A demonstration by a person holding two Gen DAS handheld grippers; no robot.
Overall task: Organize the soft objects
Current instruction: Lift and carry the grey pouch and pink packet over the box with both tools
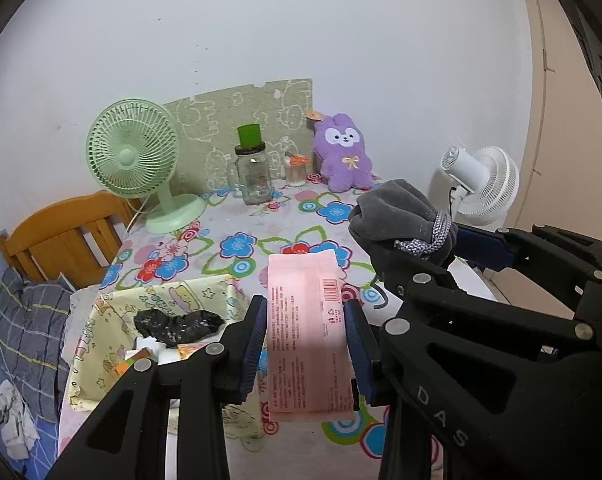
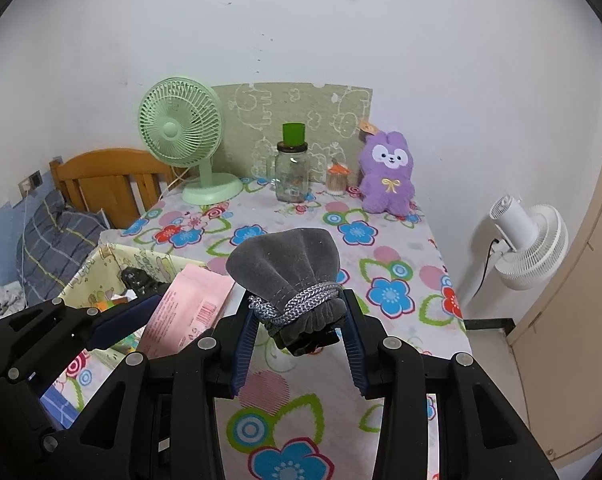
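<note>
Aloft, the left claw clamps the pink packet while the right claw pinches the grey pouch.

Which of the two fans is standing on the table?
The green fan, beside the glass jar. The white fan stands off the table's right edge, by the wall.

My left wrist camera looks forward and down along its fingers over the flowered table toward the back wall. My right one, just beside it, faces likewise; both share the green fan and purple plush.
</note>
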